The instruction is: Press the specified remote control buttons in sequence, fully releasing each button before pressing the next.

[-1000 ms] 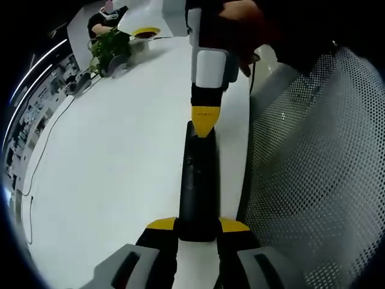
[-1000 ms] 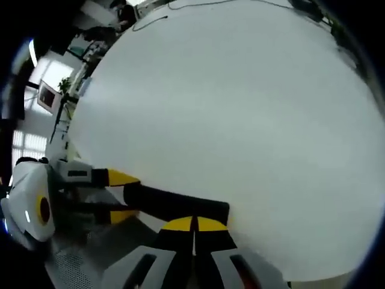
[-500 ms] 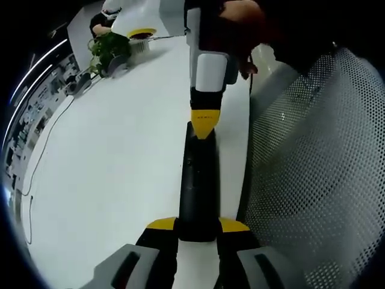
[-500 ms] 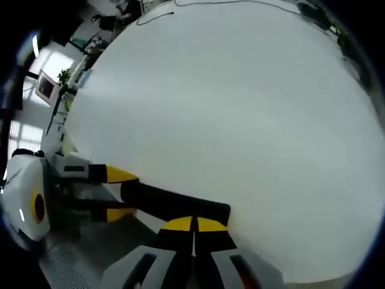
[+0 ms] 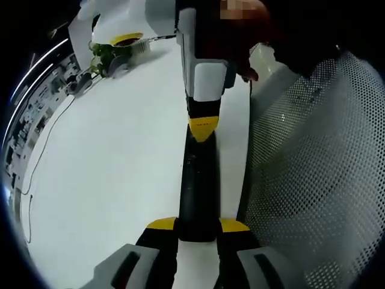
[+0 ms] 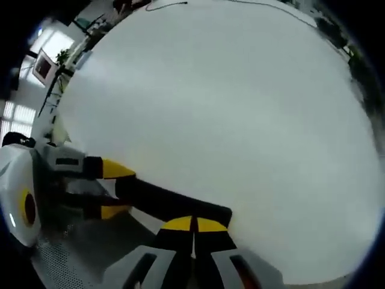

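A long black remote (image 5: 198,186) lies at the white table's (image 5: 108,156) edge, its near end clamped between the yellow pads of my left gripper (image 5: 198,226). From above, my right gripper (image 5: 203,127) comes down with its jaws shut, the yellow tip resting on the remote's far end. In the right gripper view, the shut right gripper (image 6: 194,224) sits over the end of the remote (image 6: 162,201), and the left gripper (image 6: 111,189) holds the other end from the left.
A white mesh chair back (image 5: 313,168) stands close beside the table edge on the right. A potted plant (image 5: 108,51) and a white-and-yellow device (image 5: 126,37) sit at the far end. A thin cable (image 5: 42,150) runs along the left side.
The right gripper's body has come nearer the left camera, while its tip stays on the remote's far end. The right gripper view has shifted a little. The remote has not moved.
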Motion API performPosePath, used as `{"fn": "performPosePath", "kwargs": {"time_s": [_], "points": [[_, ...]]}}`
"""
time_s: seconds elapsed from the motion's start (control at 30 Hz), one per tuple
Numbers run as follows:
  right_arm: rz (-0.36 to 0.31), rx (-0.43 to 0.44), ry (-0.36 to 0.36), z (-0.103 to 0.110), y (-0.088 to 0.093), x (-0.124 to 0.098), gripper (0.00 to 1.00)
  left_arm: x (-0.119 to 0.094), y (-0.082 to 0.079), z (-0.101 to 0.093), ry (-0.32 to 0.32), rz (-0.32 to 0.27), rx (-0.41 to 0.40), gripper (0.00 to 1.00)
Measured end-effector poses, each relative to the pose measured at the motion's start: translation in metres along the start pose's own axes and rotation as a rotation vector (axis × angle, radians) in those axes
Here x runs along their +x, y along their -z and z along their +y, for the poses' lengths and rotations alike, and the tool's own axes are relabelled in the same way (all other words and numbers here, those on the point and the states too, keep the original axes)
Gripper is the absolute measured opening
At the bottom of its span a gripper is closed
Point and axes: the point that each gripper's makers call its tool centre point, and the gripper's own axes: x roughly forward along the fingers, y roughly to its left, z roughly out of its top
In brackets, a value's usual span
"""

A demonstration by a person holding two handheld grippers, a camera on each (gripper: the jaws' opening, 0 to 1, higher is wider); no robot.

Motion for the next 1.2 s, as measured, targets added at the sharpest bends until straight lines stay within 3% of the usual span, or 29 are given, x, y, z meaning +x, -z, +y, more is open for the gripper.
{"fn": "performPosePath", "kwargs": {"time_s": [0.2,0.47,0.6,0.73,1.2], "points": [[-0.045,0.009,-0.017,0.001,0.002,-0.002,0.0,0.0,0.0,0.0,-0.001,-0.004,-0.004,0.24],[-0.045,0.066,-0.06,-0.001,0.001,-0.004,0.0,0.0,0.0,0.0,-0.006,-0.012,-0.008,0.24],[-0.142,0.091,-0.092,0.001,-0.014,-0.013,0.0,0.0,0.0,0.0,-0.006,-0.012,-0.004,0.24],[-0.162,0.115,-0.142,0.007,-0.018,-0.014,0.0,0.0,0.0,0.0,-0.006,-0.013,-0.005,0.24],[-0.129,0.131,-0.159,0.01,-0.014,-0.007,0.0,-0.001,0.001,0.0,-0.007,-0.009,-0.004,0.24]]}}
